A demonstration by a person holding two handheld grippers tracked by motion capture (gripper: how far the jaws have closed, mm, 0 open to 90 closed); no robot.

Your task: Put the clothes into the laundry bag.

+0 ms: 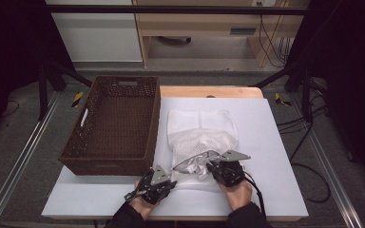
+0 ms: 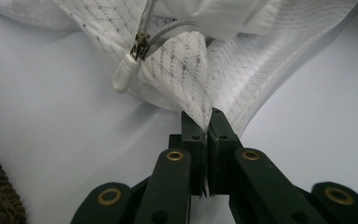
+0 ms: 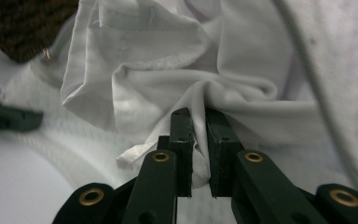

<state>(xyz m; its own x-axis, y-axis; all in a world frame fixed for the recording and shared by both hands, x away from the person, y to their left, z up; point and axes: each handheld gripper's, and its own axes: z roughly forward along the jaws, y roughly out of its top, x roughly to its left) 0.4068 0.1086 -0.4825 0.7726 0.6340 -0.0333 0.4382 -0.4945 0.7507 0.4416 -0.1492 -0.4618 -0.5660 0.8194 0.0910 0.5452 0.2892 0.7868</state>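
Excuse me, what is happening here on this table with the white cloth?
A person works at a table with a gripper in each hand. The left gripper is shut on a corner of a white mesh laundry bag, close to its zipper pull. The right gripper pinches a fold of a white garment bunched at the bag's near end. A folded white cloth lies farther back on the white sheet, and a brown woven basket stands at the left.

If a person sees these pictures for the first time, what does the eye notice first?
First, the white mesh laundry bag in the middle of the table, with white cloth bunched at its near end. The left gripper pinches its mesh corner; the right gripper bites the cloth. A brown woven basket stands left.
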